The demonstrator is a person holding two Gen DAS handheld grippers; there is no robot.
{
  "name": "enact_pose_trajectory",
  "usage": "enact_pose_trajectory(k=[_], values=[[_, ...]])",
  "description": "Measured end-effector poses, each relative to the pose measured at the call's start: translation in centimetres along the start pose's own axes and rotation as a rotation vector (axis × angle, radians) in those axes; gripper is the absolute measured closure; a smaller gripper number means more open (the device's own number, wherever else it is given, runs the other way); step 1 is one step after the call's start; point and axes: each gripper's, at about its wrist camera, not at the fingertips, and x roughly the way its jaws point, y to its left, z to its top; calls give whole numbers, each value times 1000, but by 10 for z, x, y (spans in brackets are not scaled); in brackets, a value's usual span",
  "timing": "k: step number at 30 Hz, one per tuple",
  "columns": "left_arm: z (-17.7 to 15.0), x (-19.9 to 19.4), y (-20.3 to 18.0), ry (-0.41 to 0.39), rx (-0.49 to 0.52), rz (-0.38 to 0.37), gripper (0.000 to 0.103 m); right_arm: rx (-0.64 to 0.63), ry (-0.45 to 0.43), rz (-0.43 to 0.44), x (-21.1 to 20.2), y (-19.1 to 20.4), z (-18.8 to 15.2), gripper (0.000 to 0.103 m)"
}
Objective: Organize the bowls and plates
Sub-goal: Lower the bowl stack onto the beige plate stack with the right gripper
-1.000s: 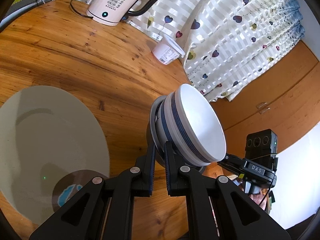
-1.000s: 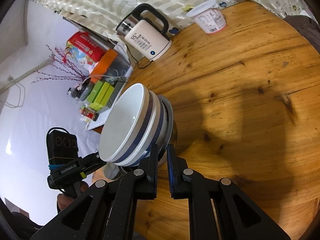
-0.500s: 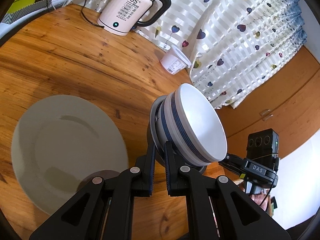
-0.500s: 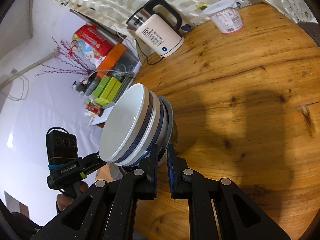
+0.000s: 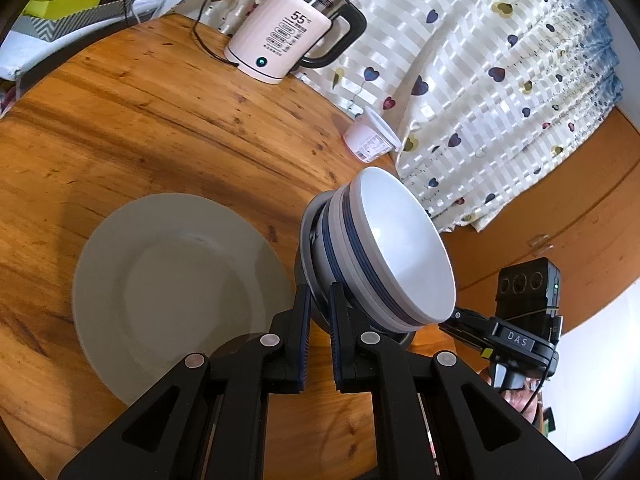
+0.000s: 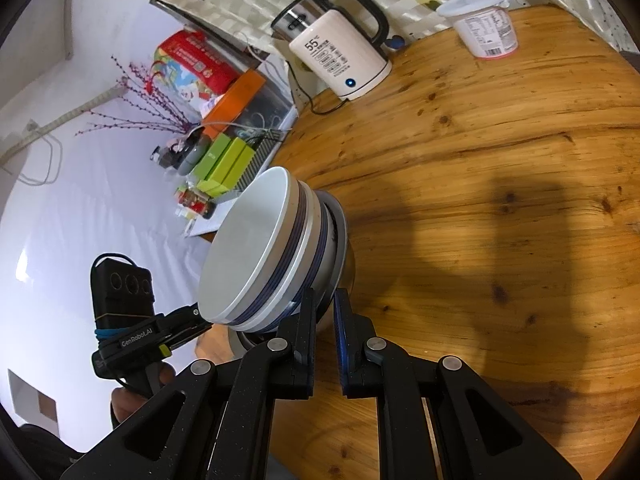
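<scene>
My left tongs (image 5: 318, 292) and right tongs (image 6: 322, 298) still pinch bowl stack (image 5: 384, 248) tight. Plate (image 5: 176, 280) now closer to middle. Kettle (image 5: 288, 40) nearer too.

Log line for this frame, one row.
left gripper: shut on bowl stack | right gripper: shut on bowl stack | plate: on table

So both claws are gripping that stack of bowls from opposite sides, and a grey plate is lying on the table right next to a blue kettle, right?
Not quite: the kettle is white with a black handle, not blue, and it stands apart from the plate, as the left wrist view shows. The rest holds: the left claw and the right claw grip the stack of bowls from opposite sides.
</scene>
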Motion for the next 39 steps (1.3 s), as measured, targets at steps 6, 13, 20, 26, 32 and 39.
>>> enact_pose_trajectory(k=[6,13,20,26,32,39], values=[[-3,-13,11,-18,-19,19,96,-15,24,12,13,9,0,94],[-6,-24,23,-37,-43,38,96,-30,53,24,28,19,-1,94],[-10,-39,34,-59,-63,53,96,-48,78,35,42,30,0,94],[-13,-49,43,-76,-80,69,96,-63,100,45,54,38,0,94],[-15,-55,53,-86,-99,85,96,-72,124,50,68,45,0,94],[-19,-59,61,-87,-116,99,96,-72,151,47,81,48,-2,94]])
